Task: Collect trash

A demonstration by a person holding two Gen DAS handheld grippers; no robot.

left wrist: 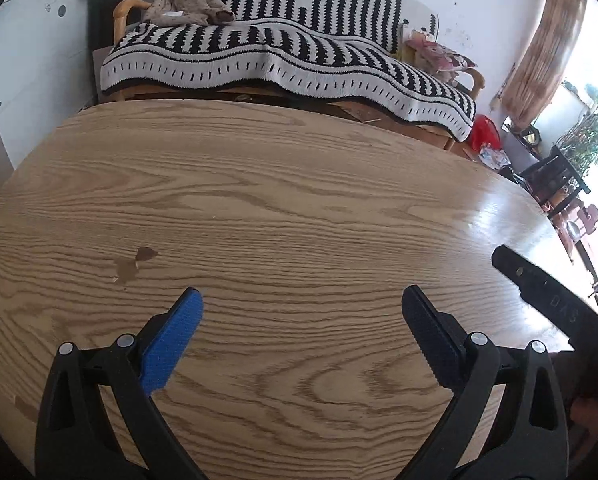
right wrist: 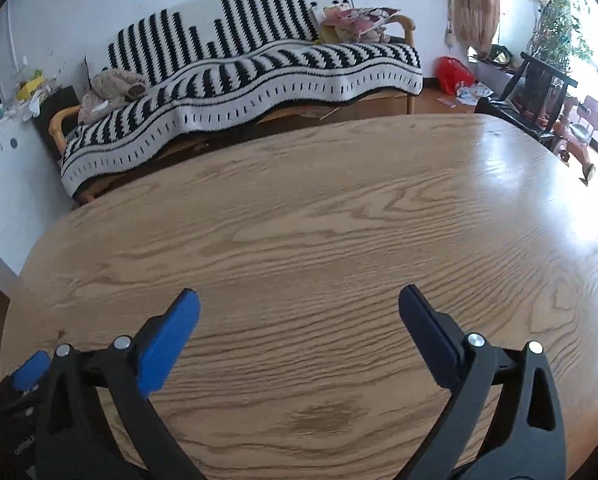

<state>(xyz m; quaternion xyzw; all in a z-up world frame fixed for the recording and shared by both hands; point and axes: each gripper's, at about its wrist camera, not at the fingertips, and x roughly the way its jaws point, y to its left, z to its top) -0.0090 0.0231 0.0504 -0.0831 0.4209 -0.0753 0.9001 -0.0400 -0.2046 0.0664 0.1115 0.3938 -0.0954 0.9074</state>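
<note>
Left gripper point(left wrist: 302, 300) and right gripper point(right wrist: 299, 304) hover spread, holding nothing, over the table point(left wrist: 299, 208); no trash shows.

My left gripper point(left wrist: 301, 300) gapes wide over wood table point(left wrist: 299, 200); brown stain point(left wrist: 133, 262) just left of blue pad point(left wrist: 171, 344).

At three o'clock in the left wrist view we make out embossed letters on a black arm point(left wrist: 555, 300), too unclear to read.
</note>
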